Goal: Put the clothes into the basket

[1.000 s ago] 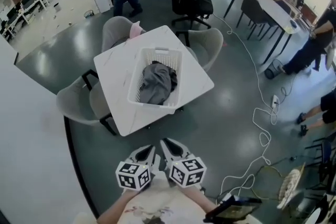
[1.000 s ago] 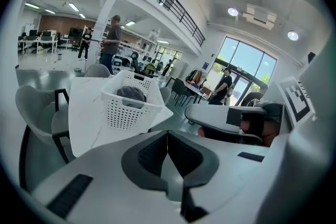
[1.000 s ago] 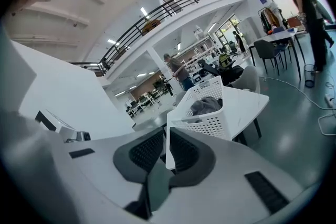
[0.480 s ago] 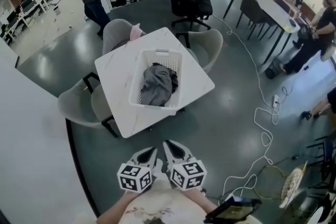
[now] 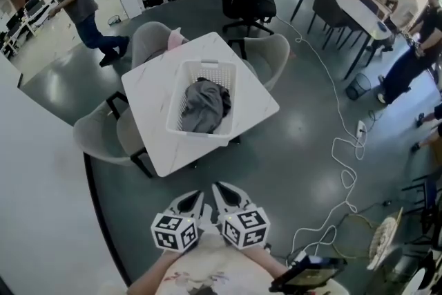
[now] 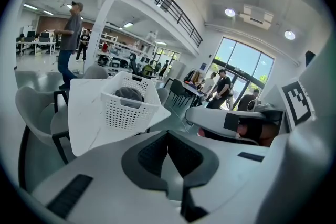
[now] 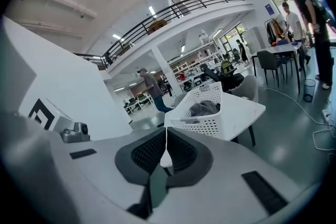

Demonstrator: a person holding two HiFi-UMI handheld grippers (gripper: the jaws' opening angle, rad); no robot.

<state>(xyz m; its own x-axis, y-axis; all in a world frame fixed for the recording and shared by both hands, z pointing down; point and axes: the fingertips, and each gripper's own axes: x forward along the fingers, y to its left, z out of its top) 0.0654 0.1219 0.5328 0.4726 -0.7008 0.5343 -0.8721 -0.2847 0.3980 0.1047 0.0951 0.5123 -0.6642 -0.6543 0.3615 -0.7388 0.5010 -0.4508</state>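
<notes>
A white slatted basket (image 5: 188, 125) stands on the white square table (image 5: 150, 90), and grey clothes (image 5: 204, 104) lie bunched inside it. Both gripper views also catch the basket (image 6: 125, 108) (image 7: 206, 120) with the grey clothes (image 6: 128, 93) (image 7: 203, 108) in it. My left gripper (image 5: 193, 199) and right gripper (image 5: 224, 193) hang side by side at the bottom of the head view, well short of the table. Both are shut and hold nothing: in each gripper view the jaws meet tip to tip. The right gripper's jaws have just closed the last bit.
Grey chairs (image 5: 102, 133) ring the table, and a black office chair (image 5: 243, 0) stands behind it. A white cable (image 5: 340, 148) snakes over the dark floor at right. A person (image 5: 77, 2) walks at the far left; others stand by a long desk (image 5: 352, 0) at right.
The walking person has crossed from the top middle to the far left. People at right have shifted. My grippers have stayed where they were.
</notes>
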